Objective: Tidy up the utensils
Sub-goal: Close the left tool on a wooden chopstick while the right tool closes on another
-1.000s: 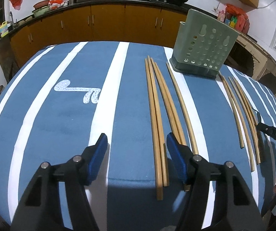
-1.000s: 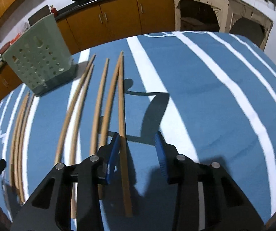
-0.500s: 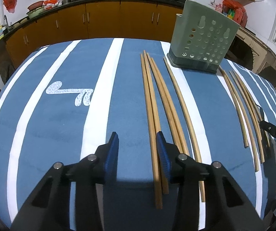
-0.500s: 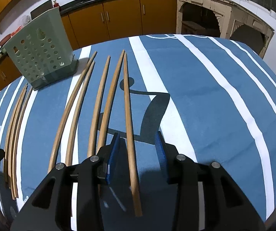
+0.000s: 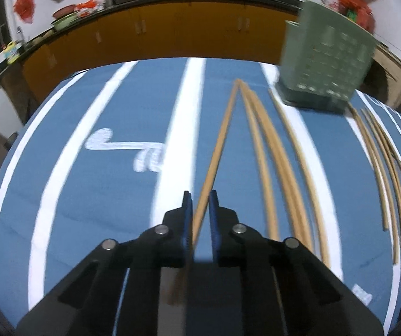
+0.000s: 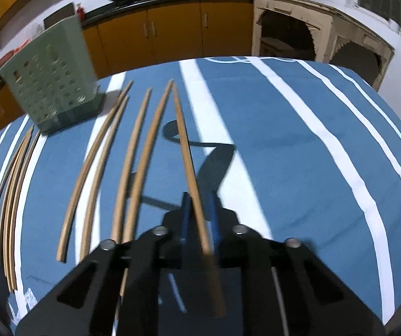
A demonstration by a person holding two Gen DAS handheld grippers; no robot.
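Several long wooden chopsticks lie on a blue, white-striped tablecloth point(image 5: 111, 196). My left gripper point(image 5: 200, 198) is shut on one chopstick point(image 5: 220, 140), which runs forward from between its blue pads. Other chopsticks point(image 5: 281, 151) lie to its right. My right gripper point(image 6: 199, 200) is shut on another chopstick point(image 6: 185, 142), with more chopsticks point(image 6: 136, 151) to its left. A green perforated utensil holder point(image 5: 326, 58) stands at the far side of the table; it also shows in the right wrist view point(image 6: 52, 75).
Orange kitchen cabinets point(image 5: 158, 30) and a counter with pans run behind the table. A further bundle of chopsticks point(image 5: 382, 162) lies at the table's right; it appears at the left in the right wrist view point(image 6: 13, 196).
Both grippers closed from open onto a chopstick each. The left one shifted right over its chopstick, and both held chopsticks now angle away from their neighbours.
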